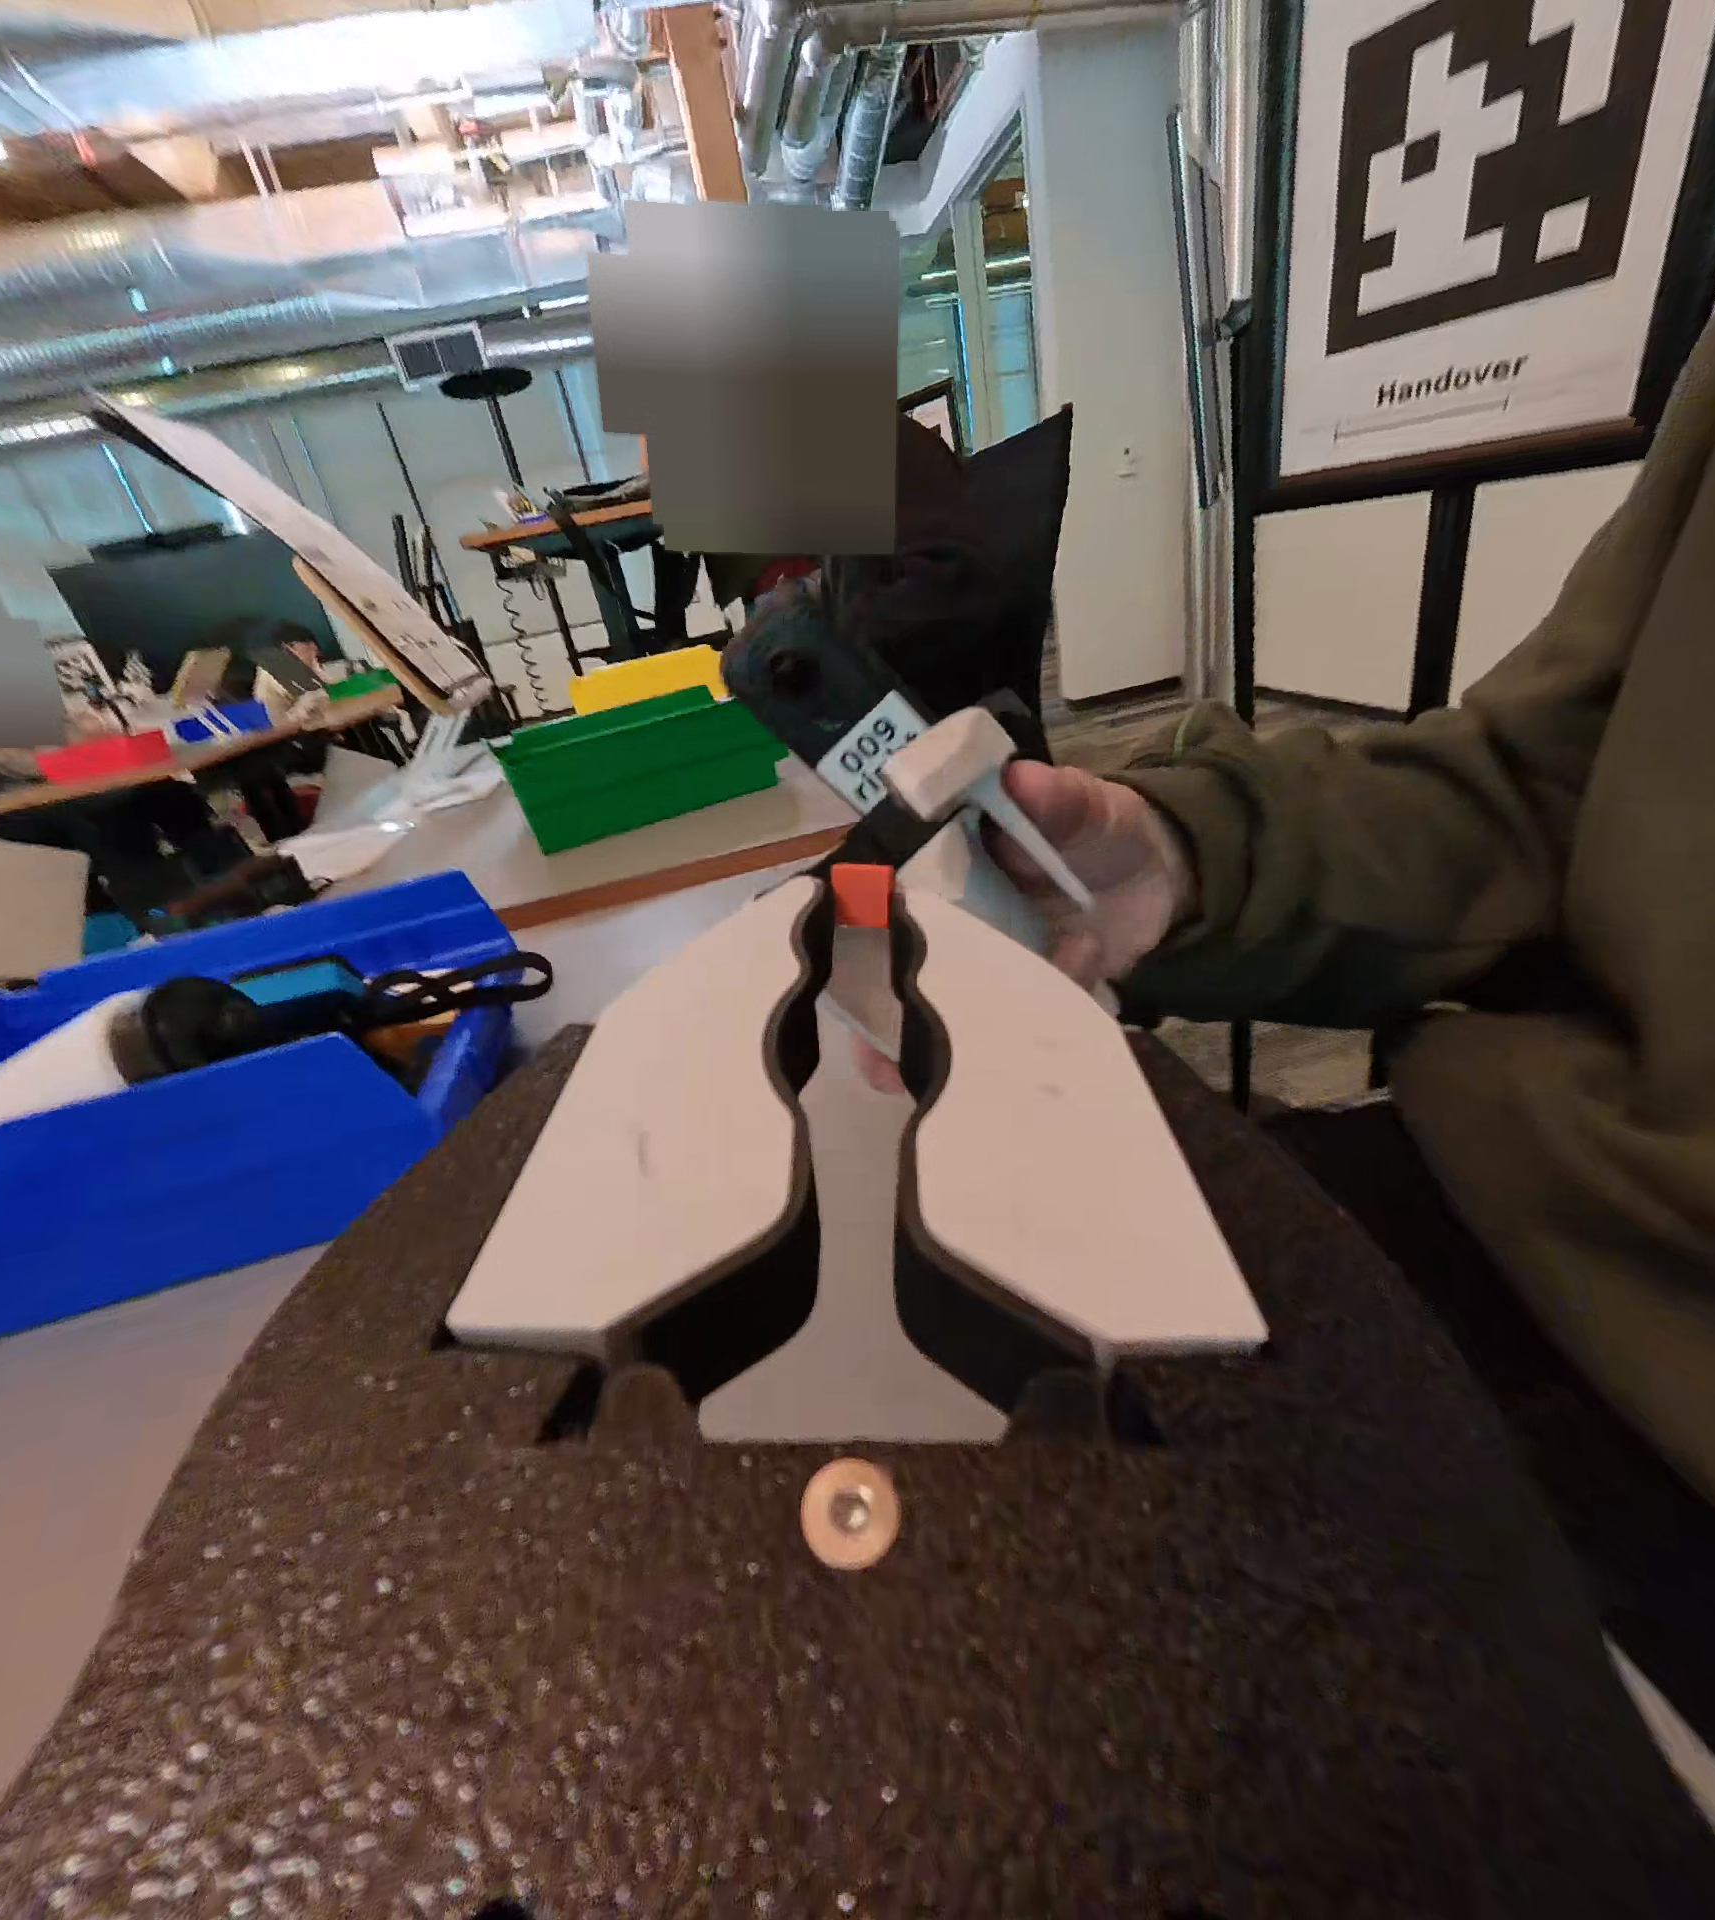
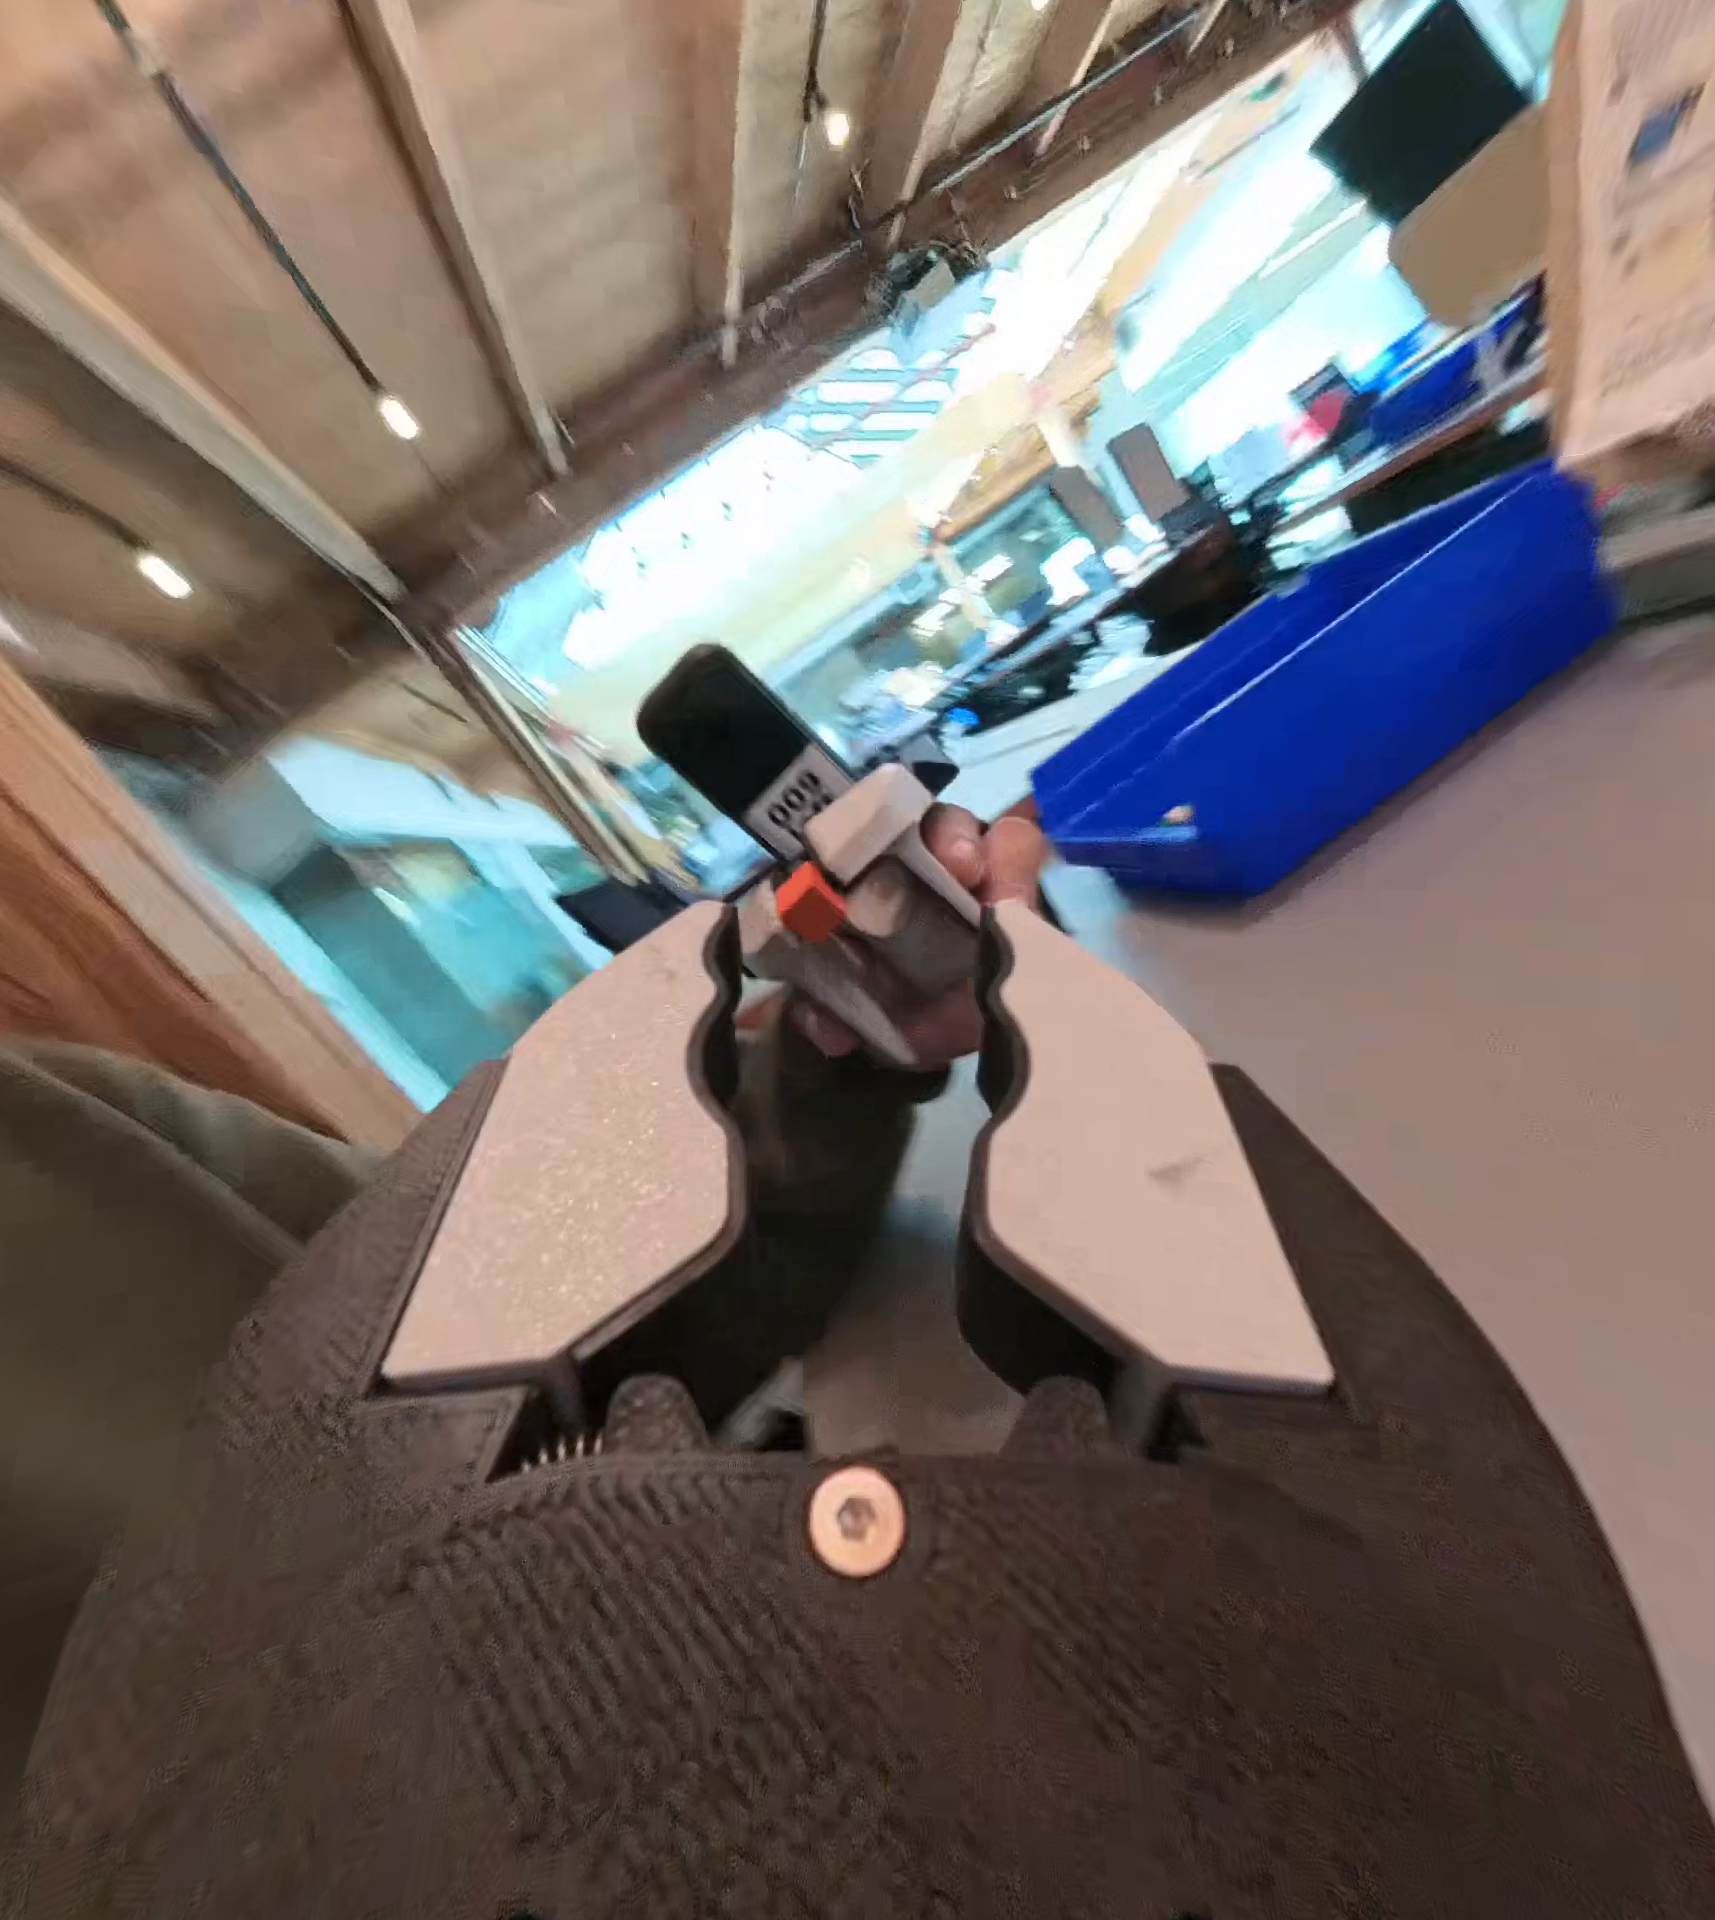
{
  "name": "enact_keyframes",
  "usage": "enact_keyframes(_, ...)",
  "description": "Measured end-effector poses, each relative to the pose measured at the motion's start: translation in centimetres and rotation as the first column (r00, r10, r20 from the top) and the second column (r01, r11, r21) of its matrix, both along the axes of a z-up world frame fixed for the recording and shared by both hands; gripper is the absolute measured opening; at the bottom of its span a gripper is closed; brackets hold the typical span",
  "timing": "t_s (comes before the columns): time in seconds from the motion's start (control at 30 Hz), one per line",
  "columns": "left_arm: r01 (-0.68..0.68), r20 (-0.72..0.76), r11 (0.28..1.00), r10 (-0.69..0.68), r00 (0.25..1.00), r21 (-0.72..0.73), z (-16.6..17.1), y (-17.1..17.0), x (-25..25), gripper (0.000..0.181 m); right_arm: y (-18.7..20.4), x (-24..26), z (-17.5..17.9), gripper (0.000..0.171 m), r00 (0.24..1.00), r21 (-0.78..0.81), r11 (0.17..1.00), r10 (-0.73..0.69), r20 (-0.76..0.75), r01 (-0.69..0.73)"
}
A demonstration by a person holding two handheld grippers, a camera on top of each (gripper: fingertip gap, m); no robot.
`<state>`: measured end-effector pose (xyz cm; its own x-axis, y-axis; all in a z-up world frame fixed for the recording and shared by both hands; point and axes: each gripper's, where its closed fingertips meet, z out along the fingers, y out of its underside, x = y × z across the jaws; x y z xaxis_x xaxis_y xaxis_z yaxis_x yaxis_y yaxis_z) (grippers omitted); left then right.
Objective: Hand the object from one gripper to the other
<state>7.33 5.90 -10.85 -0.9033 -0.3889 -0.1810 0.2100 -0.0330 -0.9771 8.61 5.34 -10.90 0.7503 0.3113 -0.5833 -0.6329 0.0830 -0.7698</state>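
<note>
Orange cube (image 1: 861,896) sits pinched in the nearly shut left tongs (image 1: 855,916), up off the table (image 1: 53,1507). Right tongs (image 2: 853,925) gape wide around it, gripping nothing. Handover looks midway: right should close on the cube's free faces, then left lets go. Left's fingertips crowd that grip. Blue bin (image 1: 157,1174) and green bin (image 1: 645,769) sit well apart

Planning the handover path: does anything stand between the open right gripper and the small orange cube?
Nothing visible does. The small orange cube sits clamped at the tips of the left gripper, just ahead of the open right gripper, with only air between them.
</note>
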Motion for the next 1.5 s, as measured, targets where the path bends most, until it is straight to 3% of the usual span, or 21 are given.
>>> enact_keyframes(0.1,-0.014,0.076,0.999,0.010,0.997,0.049,-0.3,-0.3,-0.2,0.010,0.1,-0.4,-0.1,0.023,0.985,0.036,0.996,0.085,-0.153,-0.080)
enact_keyframes(0.27,-0.033,0.135,0.994,0.019,0.991,0.104,-0.7,-0.8,-0.3,0.010,0.5,-1.7,-0.5,0.028,0.954,0.025,0.981,0.192,-0.229,-0.191)
enact_keyframes(0.33,-0.032,0.136,0.994,0.017,0.991,0.107,-0.9,-0.8,-0.3,0.010,0.4,-1.4,-0.4,0.011,0.949,0.048,0.982,0.189,-0.252,-0.183)
enact_keyframes(0.83,-0.048,0.193,0.991,0.023,0.981,0.125,-0.8,-0.9,-0.4,0.010,0.2,-2.1,-0.7,0.010,0.886,0.074,0.954,0.299,-0.355,-0.292)
enact_keyframes(1.0,-0.055,0.154,0.993,0.039,0.987,0.102,-0.7,-0.7,-0.1,0.011,0.4,-1.8,-0.6,0.010,0.947,0.063,0.971,0.237,-0.215,-0.229)
enact_keyframes(1.1,-0.084,0.110,0.993,0.075,0.991,0.085,-0.7,-0.4,0.4,0.016,0.5,-1.0,-0.8,0.010,0.995,0.010,0.995,0.096,-0.016,-0.096)
enact_keyframes(1.17,-0.098,0.051,0.993,0.096,0.994,0.057,-0.4,-0.2,0.7,0.022,0.5,-0.2,-1.1,0.010,0.989,-0.034,0.999,-0.019,0.149,0.024)
enact_keyframes(1.23,-0.163,-0.069,0.986,0.166,0.984,0.044,-0.3,0.3,1.9,0.022,0.5,1.4,-2.0,0.010,0.904,-0.093,0.968,-0.179,0.388,0.232)
enact_keyframes(1.33,-0.307,-0.257,0.950,0.311,0.915,0.057,-0.5,0.9,3.9,0.022,0.2,2.7,-2.5,0.010,0.673,-0.088,0.881,-0.286,0.682,0.465)
enact_keyframes(1.5,-0.347,-0.445,0.928,0.368,0.816,0.132,-1.9,-0.5,4.3,0.020,0.0,3.9,-2.7,0.010,0.376,-0.019,0.746,-0.314,0.872,0.666)
